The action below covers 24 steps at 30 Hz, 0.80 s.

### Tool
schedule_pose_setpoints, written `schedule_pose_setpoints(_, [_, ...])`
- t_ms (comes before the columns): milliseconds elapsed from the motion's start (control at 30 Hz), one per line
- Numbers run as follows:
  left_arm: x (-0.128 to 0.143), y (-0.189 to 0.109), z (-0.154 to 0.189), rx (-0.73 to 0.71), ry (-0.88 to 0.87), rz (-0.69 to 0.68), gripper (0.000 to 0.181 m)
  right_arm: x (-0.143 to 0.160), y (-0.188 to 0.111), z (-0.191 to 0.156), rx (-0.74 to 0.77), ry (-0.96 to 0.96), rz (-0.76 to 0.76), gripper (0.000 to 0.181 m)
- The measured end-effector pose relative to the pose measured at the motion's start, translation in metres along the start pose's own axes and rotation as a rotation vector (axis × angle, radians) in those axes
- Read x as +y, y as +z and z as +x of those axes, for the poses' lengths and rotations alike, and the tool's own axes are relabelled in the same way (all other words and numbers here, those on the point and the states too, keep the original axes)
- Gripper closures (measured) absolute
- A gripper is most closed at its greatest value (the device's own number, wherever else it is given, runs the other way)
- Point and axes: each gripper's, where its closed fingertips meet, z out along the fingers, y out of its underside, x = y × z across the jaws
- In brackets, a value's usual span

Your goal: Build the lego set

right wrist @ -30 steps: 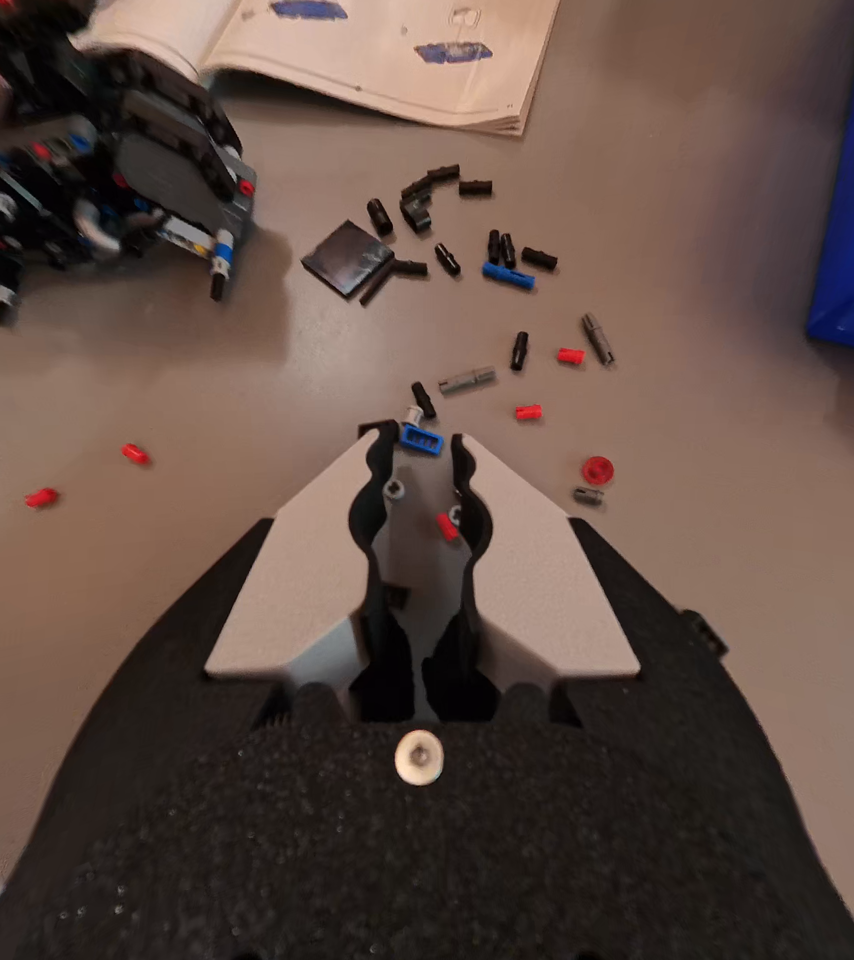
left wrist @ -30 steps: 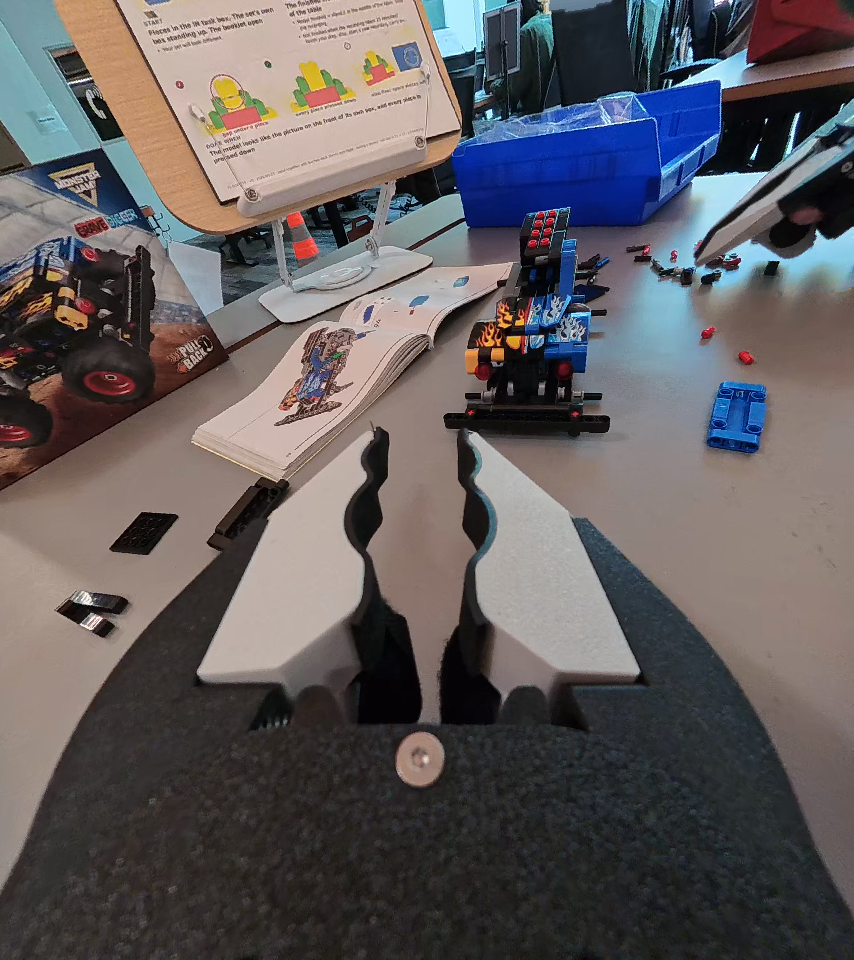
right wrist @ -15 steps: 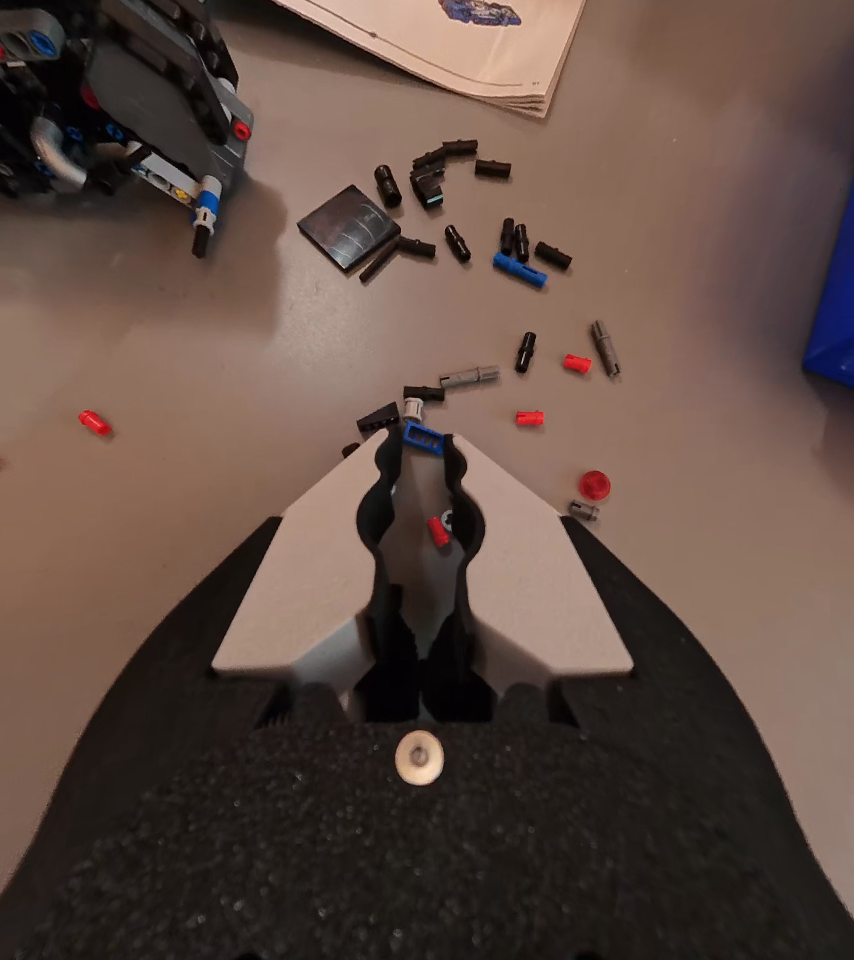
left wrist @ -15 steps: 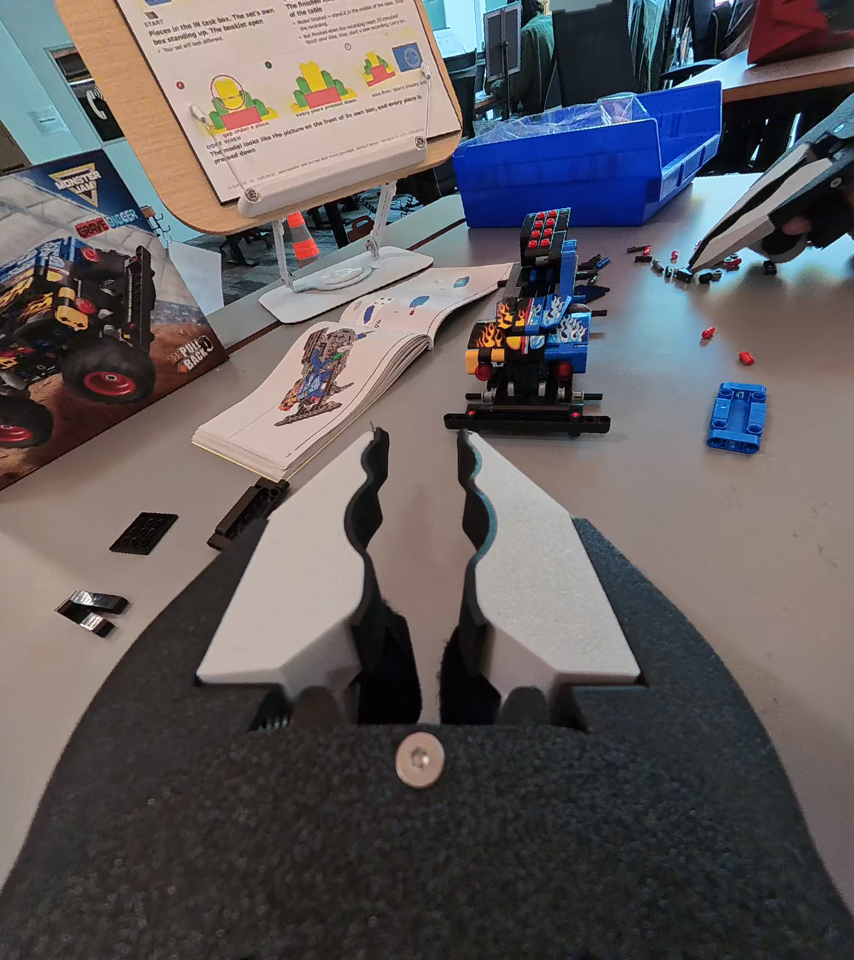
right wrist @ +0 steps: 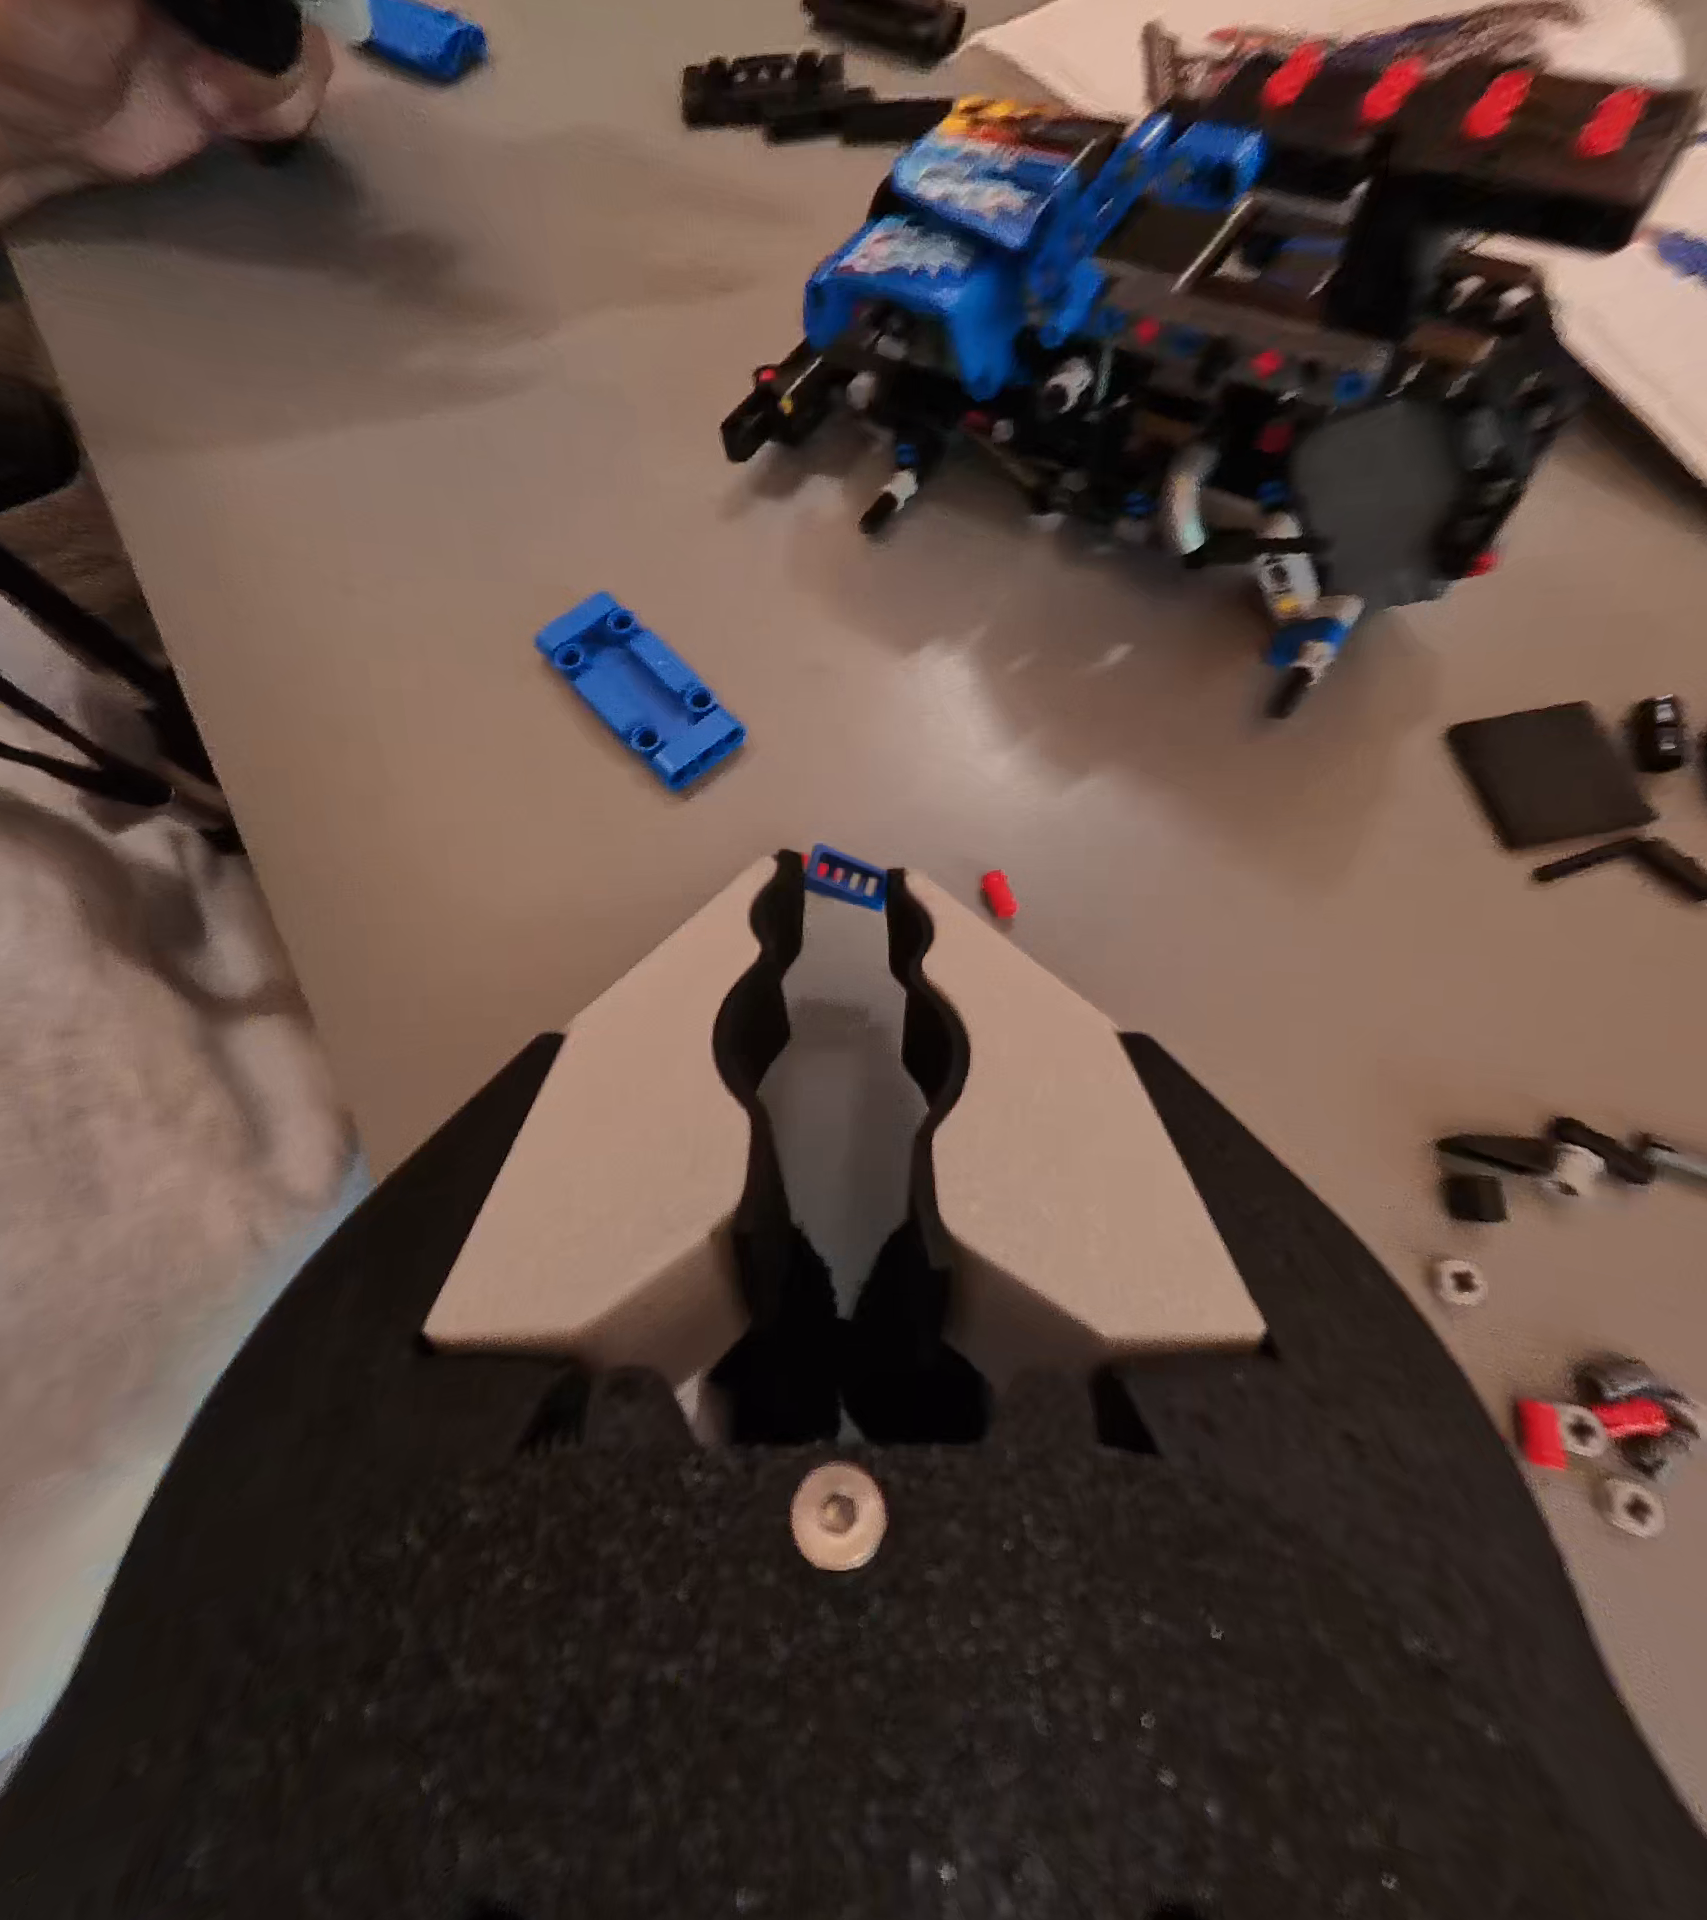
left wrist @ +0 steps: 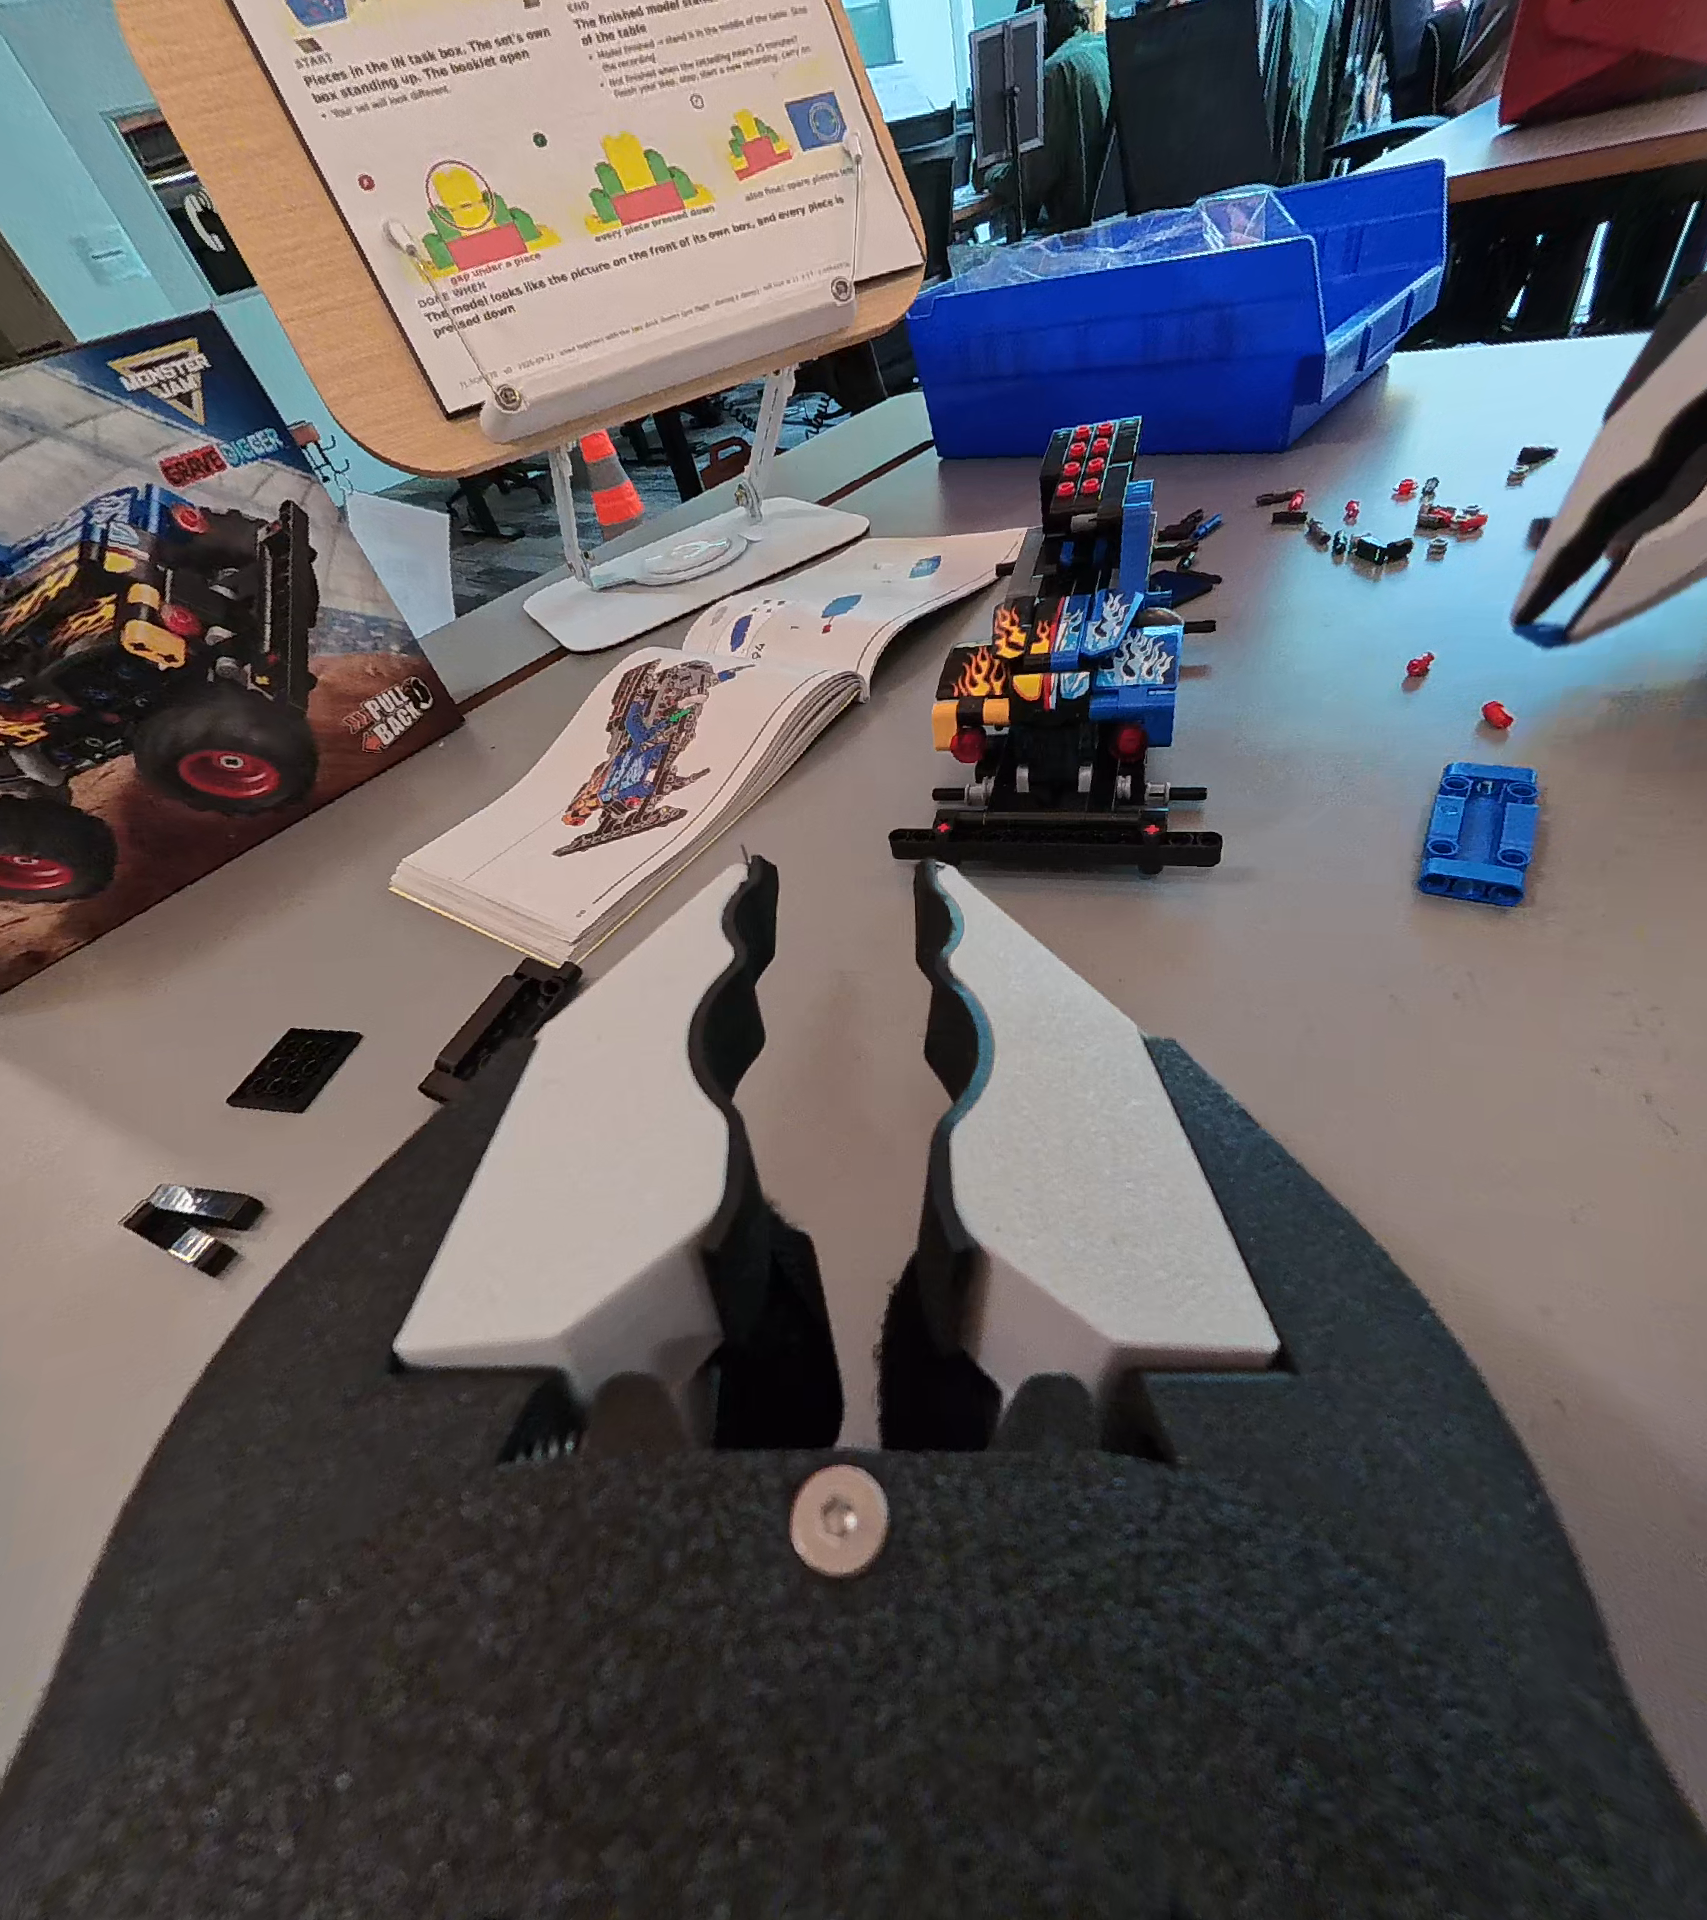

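The half-built blue and black truck [left wrist: 1057, 665] stands mid-table, a little beyond my left gripper [left wrist: 844, 873], which is open and empty just above the table. My right gripper [right wrist: 844, 864] is shut on a small blue grille piece [right wrist: 844, 883] at its tips and holds it above the table. The truck [right wrist: 1192, 343] lies ahead of it to the right. In the left wrist view the right gripper [left wrist: 1555, 613] hangs to the right of the truck with the blue piece [left wrist: 1540, 632] at its tip. A flat blue panel [left wrist: 1477, 831] [right wrist: 641, 691] lies loose nearby.
An open instruction booklet [left wrist: 703, 748], the set's box [left wrist: 101, 623], a sheet stand [left wrist: 558, 208] and a blue bin [left wrist: 1171, 332] ring the far side. Loose pins [left wrist: 1379, 520] and a black tile [right wrist: 1545, 774] lie scattered. Black pieces [left wrist: 293, 1070] lie left. The table edge [right wrist: 142, 582] runs close on the right gripper's left. Tip to tip, the grippers are about 25 cm apart.
My right gripper closed on the small blue piece among the loose pins, lifted it and swung left toward the truck. The left gripper has not moved.
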Motion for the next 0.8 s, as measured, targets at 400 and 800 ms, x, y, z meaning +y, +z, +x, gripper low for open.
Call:
schedule_pose_setpoints(400, [0.0,0.0,0.0,0.002,0.0,-0.001,0.156,0.021,0.015,-0.002,0.062,-0.029,-0.091,0.166])
schedule_pose_setpoints(800, [0.002,0.001,0.001,0.008,-0.004,-0.012,0.156,0.054,-0.068,0.077,0.471,0.184,-0.058,0.153])
